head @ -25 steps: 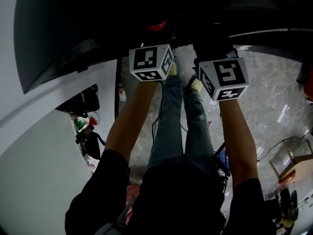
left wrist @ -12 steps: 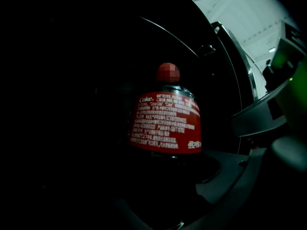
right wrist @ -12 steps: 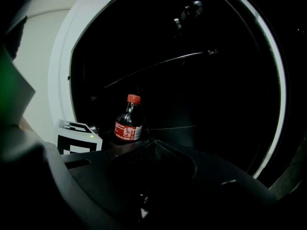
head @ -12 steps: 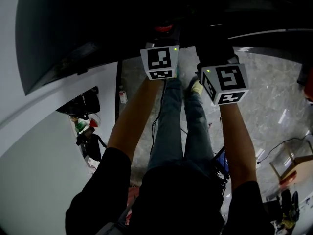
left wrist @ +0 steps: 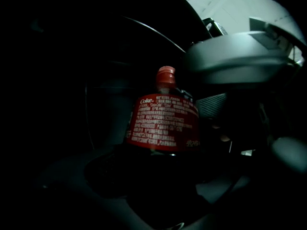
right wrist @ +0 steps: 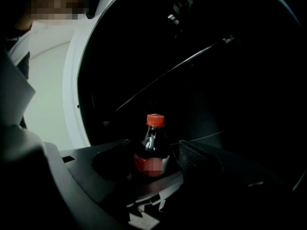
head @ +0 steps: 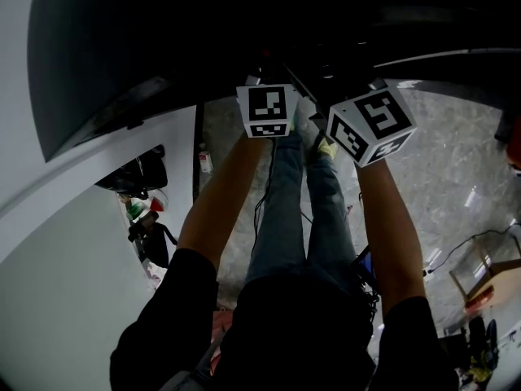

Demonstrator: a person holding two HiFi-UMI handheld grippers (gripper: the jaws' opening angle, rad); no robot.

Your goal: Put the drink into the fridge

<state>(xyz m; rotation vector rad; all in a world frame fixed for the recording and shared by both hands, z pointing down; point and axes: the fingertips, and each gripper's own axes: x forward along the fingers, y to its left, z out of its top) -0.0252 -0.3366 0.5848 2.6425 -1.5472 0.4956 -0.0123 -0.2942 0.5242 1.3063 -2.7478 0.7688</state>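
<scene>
Holding the Coke bottle (left wrist: 163, 128) upright, the left gripper (left wrist: 158, 181) has its jaws closed on the dark lower part of the bottle. The red label (left wrist: 165, 111) and the red cap (left wrist: 166, 74) above it fill the middle of the left gripper view.

The right gripper (right wrist: 156, 186) grips nothing. Its jaws stand apart, and in the right gripper view the bottle shows ahead between them, smaller, and as far as I can see not touched by them.

Behind the bottle is the dark inside of the fridge (right wrist: 201, 56), with a white frame (right wrist: 72, 90) at the left side. It is too dark to tell whether the bottle rests on anything.

In the head view both arms (head: 216, 202) reach forward to the dark opening. The two marker cubes (head: 267, 111) are close to each other, and the right one is tilted. Below them are the person's legs (head: 285, 210) in jeans, on a grey marbled floor (head: 456, 161).
</scene>
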